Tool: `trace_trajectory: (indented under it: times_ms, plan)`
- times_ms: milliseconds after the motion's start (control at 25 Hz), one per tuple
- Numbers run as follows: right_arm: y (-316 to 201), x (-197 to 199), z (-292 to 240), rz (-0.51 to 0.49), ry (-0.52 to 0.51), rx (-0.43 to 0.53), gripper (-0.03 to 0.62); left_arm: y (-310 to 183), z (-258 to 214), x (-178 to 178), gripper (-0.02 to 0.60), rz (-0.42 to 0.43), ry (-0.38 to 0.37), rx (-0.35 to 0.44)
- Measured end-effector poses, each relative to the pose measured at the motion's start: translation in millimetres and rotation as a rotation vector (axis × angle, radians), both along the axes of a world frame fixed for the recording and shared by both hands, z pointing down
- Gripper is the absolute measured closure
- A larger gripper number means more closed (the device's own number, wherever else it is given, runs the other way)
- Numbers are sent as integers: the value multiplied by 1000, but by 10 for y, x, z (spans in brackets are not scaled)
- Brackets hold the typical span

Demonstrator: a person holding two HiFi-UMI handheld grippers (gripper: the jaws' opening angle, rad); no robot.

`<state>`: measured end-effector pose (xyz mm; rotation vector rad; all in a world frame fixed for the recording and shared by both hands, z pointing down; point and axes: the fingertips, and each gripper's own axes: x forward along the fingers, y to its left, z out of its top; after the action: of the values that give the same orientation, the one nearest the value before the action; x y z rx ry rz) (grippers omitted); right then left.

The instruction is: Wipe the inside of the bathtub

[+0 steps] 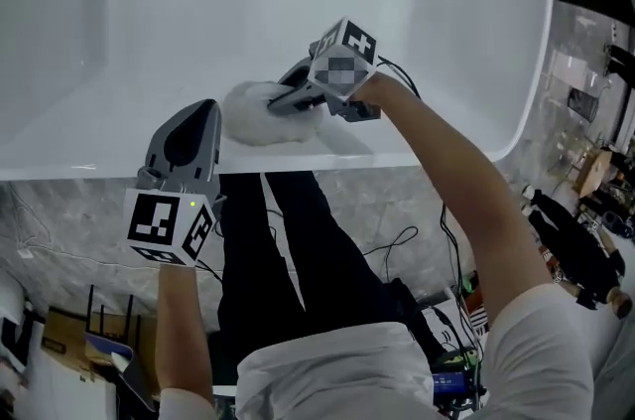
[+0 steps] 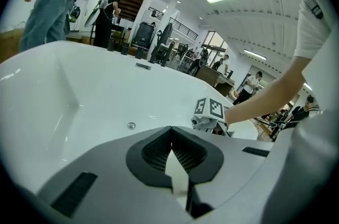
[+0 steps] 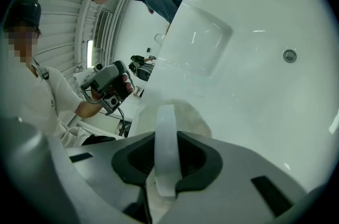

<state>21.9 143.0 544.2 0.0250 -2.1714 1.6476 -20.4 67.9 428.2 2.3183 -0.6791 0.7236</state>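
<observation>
Here the right gripper (image 1: 285, 99) pinches a fluffy white cloth (image 1: 254, 116) against the glossy white bathtub's (image 1: 129, 31) near inner wall, while the left gripper (image 1: 195, 116) hangs near the cloth, jaws together and empty.

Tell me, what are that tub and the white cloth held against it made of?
The tub looks like glossy white acrylic or enamel; which of the two, I cannot tell. Its smooth surface carries bright highlights. The cloth seems to be a soft, matte fabric, with a fuzzy edge and a crumpled shape.
</observation>
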Motion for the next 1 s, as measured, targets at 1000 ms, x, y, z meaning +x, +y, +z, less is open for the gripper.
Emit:
trace_trajectory:
  times_ms: [1000]
  plan:
    - [-669, -604, 1090, 153, 53, -28, 503, -406, 152, -240, 572, -5, 28, 11]
